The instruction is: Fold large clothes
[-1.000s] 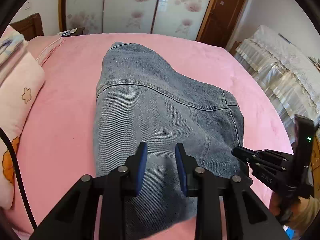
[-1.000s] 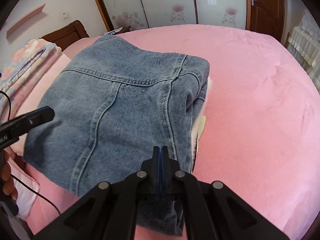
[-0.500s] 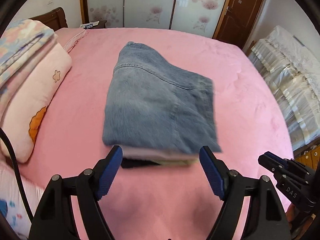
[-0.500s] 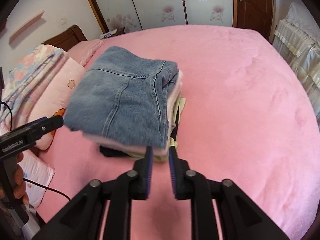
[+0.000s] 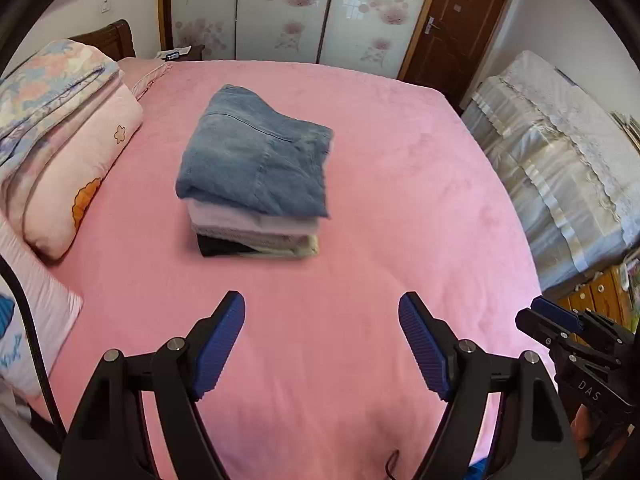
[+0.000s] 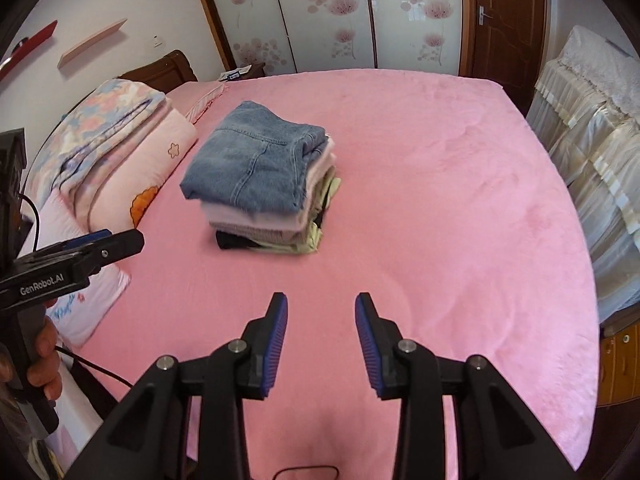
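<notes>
Folded blue jeans (image 5: pixel 256 160) lie on top of a stack of folded clothes (image 5: pixel 256 236) in the middle of the pink bed (image 5: pixel 400 208). The jeans (image 6: pixel 256 168) and the stack (image 6: pixel 272 232) also show in the right wrist view. My left gripper (image 5: pixel 322 316) is open and empty, held above the bed well short of the stack. My right gripper (image 6: pixel 321 316) is open and empty, also back from the stack. The right gripper shows at the right edge of the left wrist view (image 5: pixel 560 320), and the left gripper at the left edge of the right wrist view (image 6: pixel 100 240).
Folded quilts and pillows (image 5: pixel 68 140) lie along the left side of the bed. A covered piece of furniture (image 5: pixel 560 160) stands to the right of the bed. Wardrobe doors (image 5: pixel 300 12) and a wooden door (image 5: pixel 456 24) are behind. A cable (image 6: pixel 80 364) hangs at the left.
Both grippers let go of the jeans, opened, and pulled back and up from the stack. The jeans now rest on the stack.
</notes>
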